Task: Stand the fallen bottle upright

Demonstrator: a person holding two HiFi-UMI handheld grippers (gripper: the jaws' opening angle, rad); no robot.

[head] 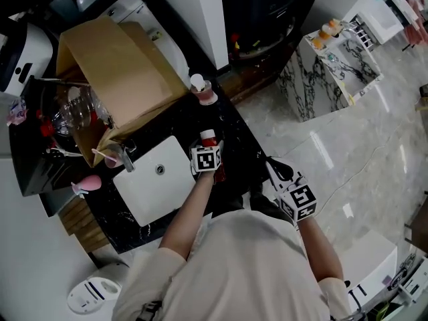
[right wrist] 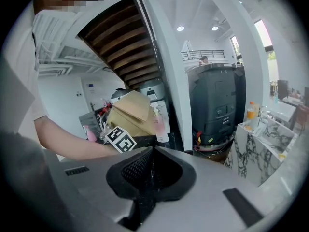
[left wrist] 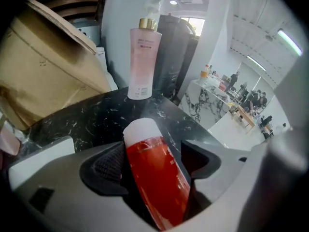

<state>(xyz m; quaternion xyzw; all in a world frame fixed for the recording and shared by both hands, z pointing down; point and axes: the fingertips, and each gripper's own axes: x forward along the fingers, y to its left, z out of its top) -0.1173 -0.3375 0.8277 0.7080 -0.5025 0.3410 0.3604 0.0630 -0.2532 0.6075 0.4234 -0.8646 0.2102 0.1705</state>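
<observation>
Slippage hazard: we clamp the smooth red bottle (left wrist: 157,180) aslant in our left gripper (left wrist: 153,164), our right gripper (right wrist: 149,170) closed empty.

This is a washbasin corner inside a big open hall, more showroom or office than home. A white sink (head: 157,179) is set in a black marbled counter (head: 175,120), with a tap (head: 124,158) at the sink's left corner and a pink pump bottle (head: 200,89) beyond it. Right of the sink lies a glossy pale floor (head: 348,152) with a marble-look stand (head: 321,79). Far beyond the sink, people (left wrist: 253,100) gather at tables under strip lights (left wrist: 289,35).
</observation>
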